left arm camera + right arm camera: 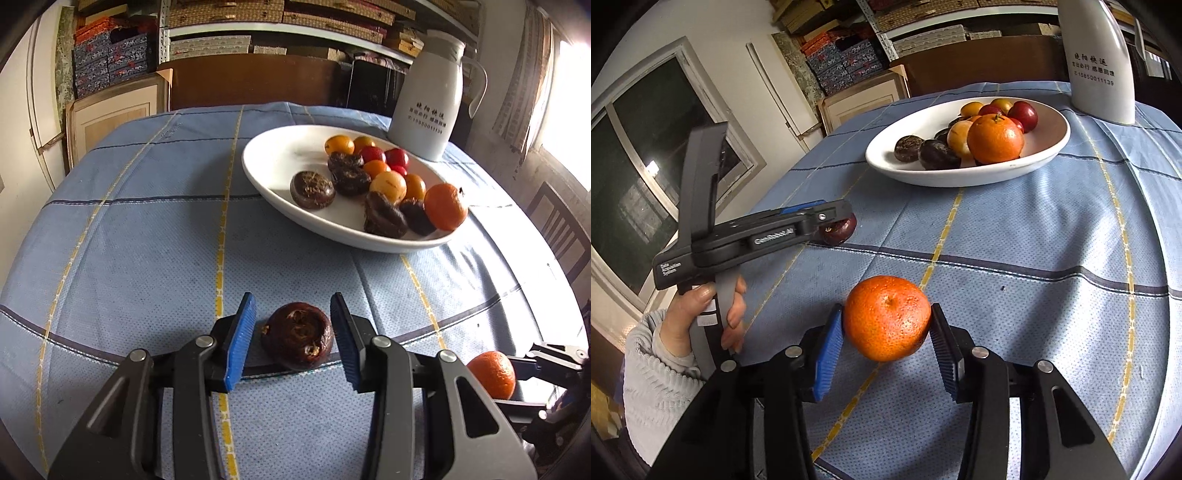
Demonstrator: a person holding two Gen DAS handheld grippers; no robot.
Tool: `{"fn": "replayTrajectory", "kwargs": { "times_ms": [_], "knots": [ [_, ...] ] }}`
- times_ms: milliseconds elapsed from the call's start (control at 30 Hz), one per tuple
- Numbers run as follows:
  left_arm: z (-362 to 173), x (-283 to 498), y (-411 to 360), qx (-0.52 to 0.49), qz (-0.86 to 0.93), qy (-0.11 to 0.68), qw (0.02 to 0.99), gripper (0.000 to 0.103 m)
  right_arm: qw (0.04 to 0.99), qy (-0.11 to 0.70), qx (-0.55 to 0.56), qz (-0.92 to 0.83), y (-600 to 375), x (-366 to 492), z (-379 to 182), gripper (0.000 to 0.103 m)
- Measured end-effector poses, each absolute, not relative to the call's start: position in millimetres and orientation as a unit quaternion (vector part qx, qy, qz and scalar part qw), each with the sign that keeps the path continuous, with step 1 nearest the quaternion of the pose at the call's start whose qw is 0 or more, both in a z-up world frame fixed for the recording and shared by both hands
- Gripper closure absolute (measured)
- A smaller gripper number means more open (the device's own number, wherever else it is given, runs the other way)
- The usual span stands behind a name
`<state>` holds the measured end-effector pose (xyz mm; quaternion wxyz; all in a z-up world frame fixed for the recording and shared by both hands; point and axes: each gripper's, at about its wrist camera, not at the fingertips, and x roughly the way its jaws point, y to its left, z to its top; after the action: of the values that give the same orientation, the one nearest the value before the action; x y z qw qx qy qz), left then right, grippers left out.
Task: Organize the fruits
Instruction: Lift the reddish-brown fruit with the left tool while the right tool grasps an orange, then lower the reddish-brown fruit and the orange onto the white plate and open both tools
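A dark brown water chestnut (297, 336) lies on the blue checked cloth between the blue pads of my left gripper (293, 301), which is shut on it. From the right wrist view, that chestnut (846, 230) shows at the tip of the left gripper (842, 218). My right gripper (886, 308) is shut on an orange mandarin (886, 323), with both pads pressed on its sides just above the cloth. The same mandarin (493, 373) appears at the lower right of the left wrist view. A white oval plate (280, 155) further back holds several chestnuts, small tomatoes and a mandarin (445, 206).
A white jug (428, 99) stands right behind the plate (897, 147). A hand (690, 314) in a grey knit sleeve grips the left gripper's handle. A dark chair (557, 225) is beyond the table's right edge. Shelves of boxes line the back wall.
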<state>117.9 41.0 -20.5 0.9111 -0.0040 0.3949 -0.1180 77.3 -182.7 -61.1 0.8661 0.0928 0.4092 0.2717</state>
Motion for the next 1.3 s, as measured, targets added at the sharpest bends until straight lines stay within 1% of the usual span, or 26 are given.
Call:
{"fn": "replayTrajectory", "kwargs": {
  "times_ms": [167,367,433,500,567,667,733,767,967,1067,1300],
  "knots": [
    [-14.3,116.2,42.3,-0.011,-0.125,0.385,0.914,0.062,0.875,0.394,0.1,0.265,-189.2,76.3,-56.6,0.056],
    [-17.2,114.8,43.1,-0.011,-0.128,0.395,0.91,0.062,0.881,0.386,0.121,0.248,-204.3,77.9,-53.7,0.056],
    [-23.4,112.6,38.6,0.008,-0.122,0.406,0.906,0.059,0.88,0.388,0.123,0.244,-205.7,79.0,-53.8,0.056],
    [-27.6,110.3,28.8,0.034,-0.121,0.409,0.904,0.049,0.88,0.387,0.121,0.245,-204.9,78.8,-53.2,0.056],
    [-29.8,109.9,21.6,0.051,-0.123,0.41,0.902,0.046,0.881,0.386,0.118,0.246,-203.8,78.5,-52.6,0.056],
    [-36.6,115.2,23.6,0.046,-0.122,0.427,0.895,0.046,0.882,0.387,0.121,0.242,-205.1,79.5,-53.4,0.056],
    [-35.9,117.7,33.8,0.019,-0.122,0.427,0.896,0.059,0.882,0.387,0.123,0.24,-205.9,79.9,-53.6,0.056],
    [-35.5,118.4,37.8,0.008,-0.123,0.427,0.896,0.061,0.882,0.387,0.123,0.24,-206.0,79.3,-53.6,0.056],
    [-22.6,111.8,38.9,0.004,-0.121,0.393,0.911,0.062,0.886,0.377,0.134,0.234,-212.0,77.8,-51.2,0.056],
    [-7.1,113.4,38.1,-0.012,-0.13,0.377,0.917,0.062,0.889,0.367,0.149,0.23,-220.0,79.2,-46.3,0.056],
    [35.4,146.0,-1.9,0.022,-0.144,0.341,0.929,0.062,0.909,0.332,0.164,0.192,-244.3,120.1,-2.8,0.056]
  ]
}}
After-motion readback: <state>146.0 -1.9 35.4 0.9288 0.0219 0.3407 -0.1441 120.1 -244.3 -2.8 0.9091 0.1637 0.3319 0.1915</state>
